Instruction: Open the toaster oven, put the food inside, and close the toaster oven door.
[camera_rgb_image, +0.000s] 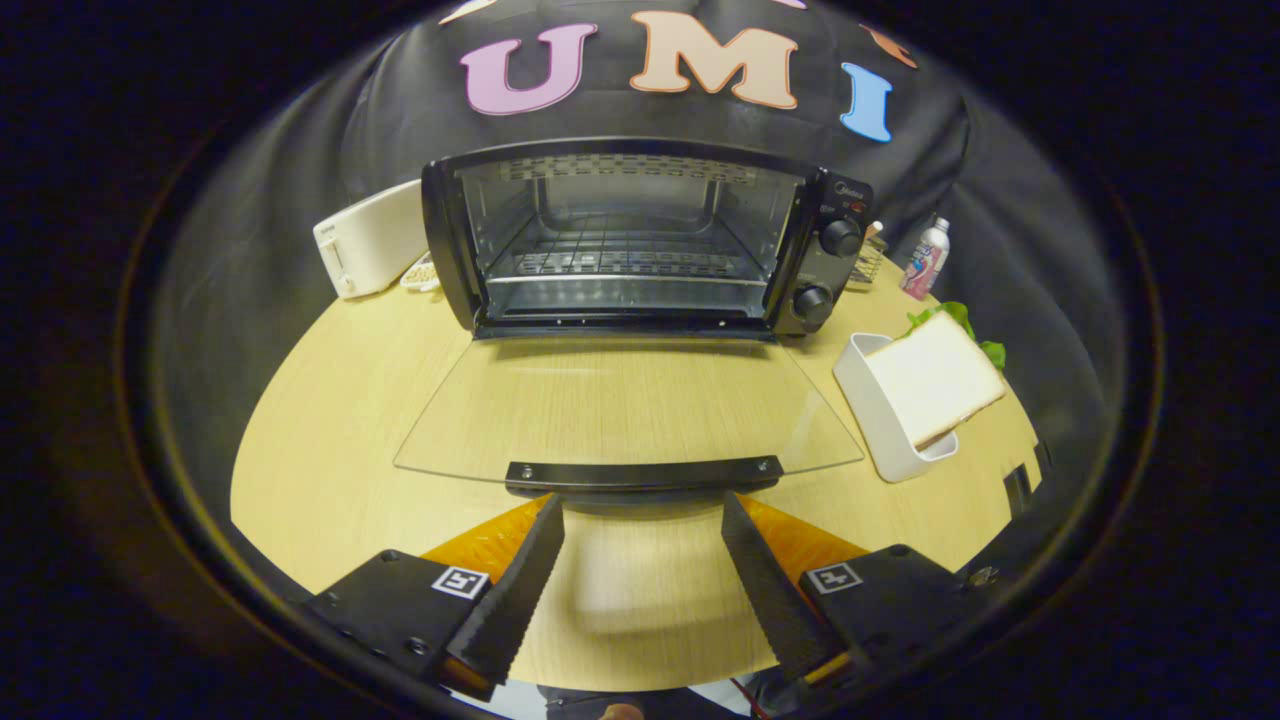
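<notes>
Here, one toaster oven (640, 240) door down, two knobs (840, 237), one sandwich (935, 375), gripper (642, 510) spread, empty.

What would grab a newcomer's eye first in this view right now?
The toaster oven stands open straight ahead, its glass door folded flat onto the wooden table, handle just ahead of the fingers. The gripper is open, holding nothing. Right of the door, a slice of bread leans out of a white holder.
</notes>
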